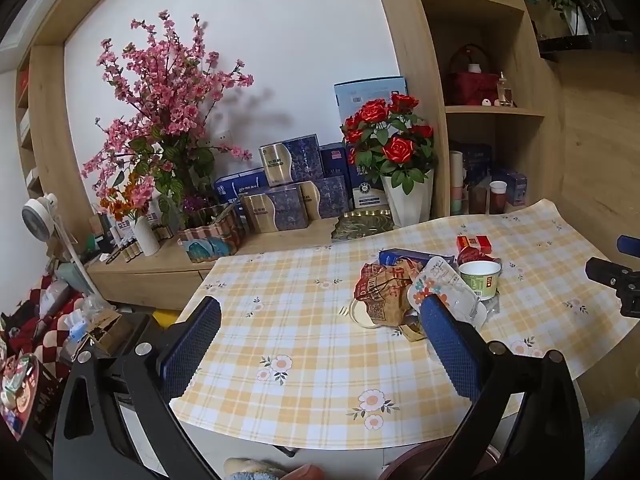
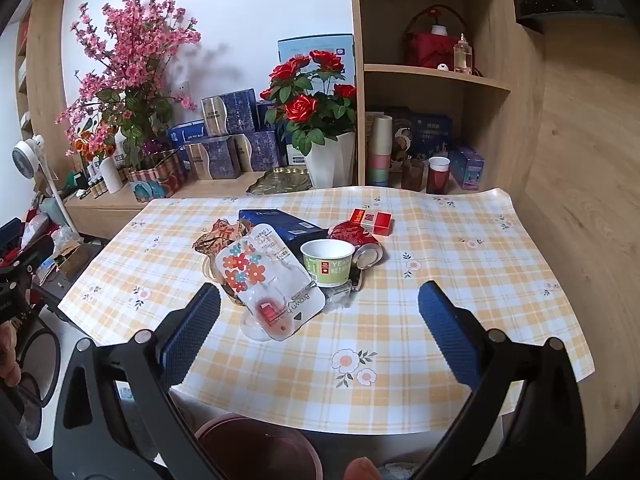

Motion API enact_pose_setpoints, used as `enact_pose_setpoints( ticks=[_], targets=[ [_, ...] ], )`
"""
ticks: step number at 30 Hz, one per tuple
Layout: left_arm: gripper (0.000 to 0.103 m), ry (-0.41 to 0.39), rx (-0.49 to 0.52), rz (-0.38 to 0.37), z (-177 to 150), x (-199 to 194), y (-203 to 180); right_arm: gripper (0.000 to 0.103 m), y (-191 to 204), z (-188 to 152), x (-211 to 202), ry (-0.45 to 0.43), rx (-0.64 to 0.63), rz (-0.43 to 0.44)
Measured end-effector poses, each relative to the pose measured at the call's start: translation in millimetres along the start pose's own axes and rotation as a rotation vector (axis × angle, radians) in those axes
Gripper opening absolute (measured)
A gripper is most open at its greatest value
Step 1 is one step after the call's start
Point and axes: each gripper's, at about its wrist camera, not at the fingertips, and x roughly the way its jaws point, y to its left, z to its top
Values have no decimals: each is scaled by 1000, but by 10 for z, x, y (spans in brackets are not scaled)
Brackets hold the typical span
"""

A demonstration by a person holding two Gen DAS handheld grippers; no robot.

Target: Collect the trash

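Checked yellow tablecloth carries one heap of litter near its middle; nothing collected yet by my reading, so this is the approach step.

Left gripper: jaws wide, nothing between them, only bare cloth. Right gripper: jaws also wide, empty, with the near end of the heap sitting between the fingers in view but untouched.

Heap, seen from the right wrist, lies at about 12 o'clock from my right gripper:
- clear plastic blister pack with flower print, nearest, lying flat and overlapping the rest
- green paper cup upright, just beside the pack at its 3 o'clock, looks empty
- crumpled brown wrapper at the pack's 10 o'clock
- dark blue box behind, at 12 o'clock
- red carton and a crushed can at 2 o'clock

Dark red bin rim shows below the table edge at 6 o'clock.

Next move, my judgement: advance the right gripper over the blister pack and close on its near edge. Thin, slippery plastic; it may flex or drag the cup along.
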Motion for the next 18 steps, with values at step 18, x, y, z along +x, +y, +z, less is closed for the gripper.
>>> enact_pose_setpoints(
  ticks=[18],
  targets=[
    [98, 19, 0, 1, 16, 53, -7, 97, -25, -16, 7, -11, -9, -10]
  ],
)
